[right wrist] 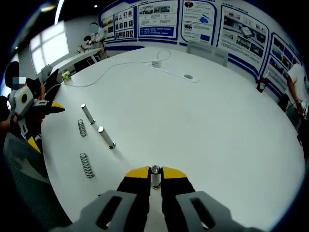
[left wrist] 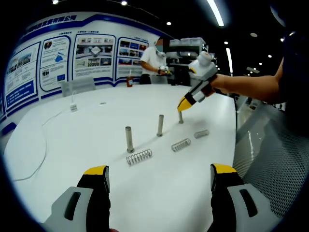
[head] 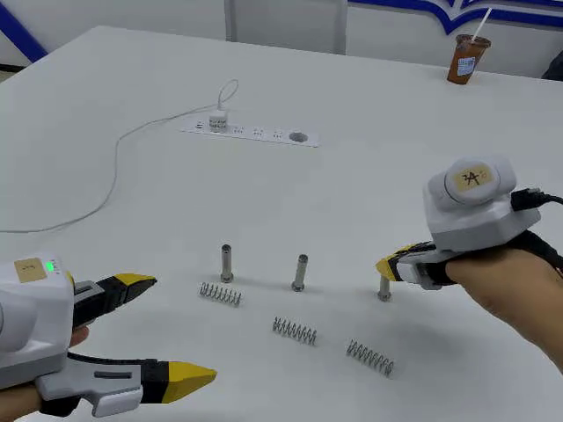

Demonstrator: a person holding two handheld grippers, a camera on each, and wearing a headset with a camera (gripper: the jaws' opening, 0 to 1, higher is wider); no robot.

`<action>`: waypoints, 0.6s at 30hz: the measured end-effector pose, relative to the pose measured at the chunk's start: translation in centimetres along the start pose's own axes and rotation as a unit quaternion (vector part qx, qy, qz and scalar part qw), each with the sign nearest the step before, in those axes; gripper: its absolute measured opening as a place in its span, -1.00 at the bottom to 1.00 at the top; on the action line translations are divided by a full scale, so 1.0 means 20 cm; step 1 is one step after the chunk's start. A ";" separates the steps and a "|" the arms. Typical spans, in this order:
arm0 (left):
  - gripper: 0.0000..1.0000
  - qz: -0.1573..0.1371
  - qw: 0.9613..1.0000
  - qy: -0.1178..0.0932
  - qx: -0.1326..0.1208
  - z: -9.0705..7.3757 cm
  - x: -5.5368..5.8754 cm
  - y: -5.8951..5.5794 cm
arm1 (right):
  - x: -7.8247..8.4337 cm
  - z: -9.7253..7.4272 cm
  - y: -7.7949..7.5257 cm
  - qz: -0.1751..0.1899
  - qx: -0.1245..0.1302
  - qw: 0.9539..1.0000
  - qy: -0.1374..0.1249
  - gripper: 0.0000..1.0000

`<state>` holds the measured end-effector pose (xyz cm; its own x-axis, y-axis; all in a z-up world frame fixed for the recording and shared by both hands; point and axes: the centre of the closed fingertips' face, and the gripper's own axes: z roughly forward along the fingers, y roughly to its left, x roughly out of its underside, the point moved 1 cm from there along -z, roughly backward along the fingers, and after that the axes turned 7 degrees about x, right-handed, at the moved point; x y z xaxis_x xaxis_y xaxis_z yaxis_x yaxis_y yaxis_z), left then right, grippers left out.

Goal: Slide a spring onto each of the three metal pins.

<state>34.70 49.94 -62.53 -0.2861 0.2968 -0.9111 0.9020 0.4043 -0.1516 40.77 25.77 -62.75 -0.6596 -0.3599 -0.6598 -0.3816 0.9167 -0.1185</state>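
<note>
White table [head: 352, 185]: yellow-tipped right gripper [right wrist: 155, 174] pinches the 3 o'clock grey metal pin [head: 384, 290], likely steadying it; left gripper [left wrist: 159, 170] gapes wide, empty.

pins [head: 300, 272]: three, upright, in row | right pin [head: 384, 290]: in right gripper [right wrist: 154, 175] | springs [head: 294, 331]: three, lying flat nearby
</note>
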 end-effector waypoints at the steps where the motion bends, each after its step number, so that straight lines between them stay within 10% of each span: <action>1: 0.76 0.000 1.000 0.000 0.000 0.00 0.00 0.00 | 0.00 0.00 0.00 0.000 0.000 1.000 0.000 -0.83; 18: 0.76 0.003 1.000 0.002 0.003 0.01 -0.01 -0.01 | 0.05 -0.04 0.02 0.009 -0.006 1.000 0.002 -0.82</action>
<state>34.59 49.52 -62.38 -0.2824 0.3022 -0.9105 0.9053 0.3978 -0.1488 39.43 25.57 -62.89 -0.6691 -0.3436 -0.6590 -0.3777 0.9209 -0.0966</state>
